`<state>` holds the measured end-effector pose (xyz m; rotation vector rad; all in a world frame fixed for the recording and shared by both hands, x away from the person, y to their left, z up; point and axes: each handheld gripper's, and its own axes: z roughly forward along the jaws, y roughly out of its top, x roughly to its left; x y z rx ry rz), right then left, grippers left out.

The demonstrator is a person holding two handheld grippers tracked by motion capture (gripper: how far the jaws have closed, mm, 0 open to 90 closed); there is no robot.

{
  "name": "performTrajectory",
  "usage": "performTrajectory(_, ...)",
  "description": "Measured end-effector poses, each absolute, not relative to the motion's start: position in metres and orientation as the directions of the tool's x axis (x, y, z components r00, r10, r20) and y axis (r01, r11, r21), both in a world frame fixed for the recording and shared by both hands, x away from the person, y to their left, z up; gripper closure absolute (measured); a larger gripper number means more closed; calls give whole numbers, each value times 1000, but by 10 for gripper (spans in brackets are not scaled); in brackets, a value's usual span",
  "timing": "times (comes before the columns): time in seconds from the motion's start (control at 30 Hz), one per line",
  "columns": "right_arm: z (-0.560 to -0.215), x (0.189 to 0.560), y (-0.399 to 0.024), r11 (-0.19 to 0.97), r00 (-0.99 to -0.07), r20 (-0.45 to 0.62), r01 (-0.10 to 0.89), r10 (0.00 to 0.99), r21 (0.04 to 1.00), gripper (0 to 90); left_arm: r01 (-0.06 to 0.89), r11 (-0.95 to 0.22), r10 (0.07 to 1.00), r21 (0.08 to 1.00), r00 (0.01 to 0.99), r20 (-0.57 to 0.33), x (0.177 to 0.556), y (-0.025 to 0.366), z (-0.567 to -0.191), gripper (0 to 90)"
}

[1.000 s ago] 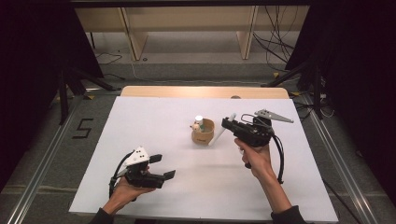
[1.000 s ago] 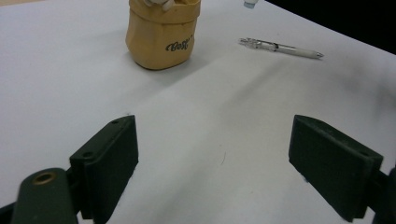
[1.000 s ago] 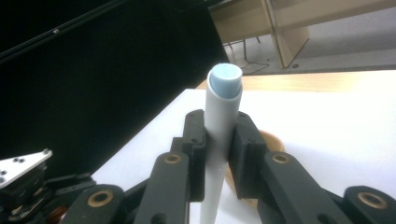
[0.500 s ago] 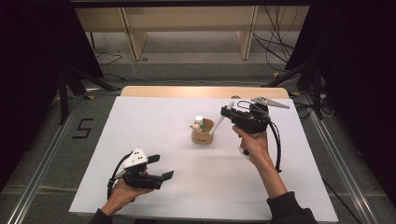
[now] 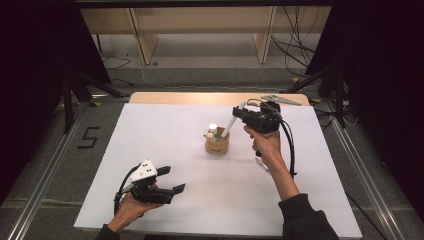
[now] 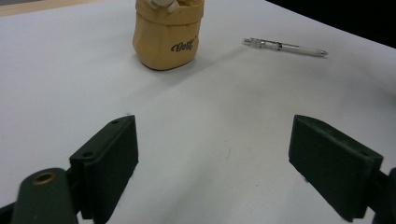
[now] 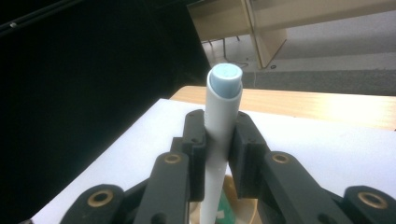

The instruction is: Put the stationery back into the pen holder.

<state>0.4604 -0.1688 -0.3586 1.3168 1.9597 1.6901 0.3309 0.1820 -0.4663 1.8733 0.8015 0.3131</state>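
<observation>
On the white rectangular table top (image 5: 165, 135), your right gripper (image 5: 239, 113) stands just to the right of the small tan soft pouch that serves as a holder (image 5: 217, 145), and your right hand is clearly the nearer one to it. Its jaws are pressed together on a long white marker with a pale blue end cap (image 7: 223, 135). In the high view the marker leans, its lower end down at the mouth of the pouch and its upper end up and to the right, at the jaws. So its long axis already points into the opening, and I judge that you should move along this same slanted line, whether you lower it or draw it out. Your left gripper (image 5: 172, 191) rests near the front edge of the table, well apart from the pouch, with its jaws spread and nothing between them. A thin clear-and-white pen (image 6: 285, 46) lies flat on the table, to the right of the pouch in the left gripper view.
</observation>
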Motion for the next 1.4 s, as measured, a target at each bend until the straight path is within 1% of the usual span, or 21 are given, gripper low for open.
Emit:
performTrajectory(0.53, -368, 481, -155, 5, -537, 299, 492, 788, 870, 785, 383, -238, 655, 893, 742, -144, 329, 183, -467, 155)
performTrajectory(1.4, -385, 500, -136, 84, -539, 263, 535, 800, 841, 783, 381, -230, 654, 896, 742, -147, 327, 185, -467, 155)
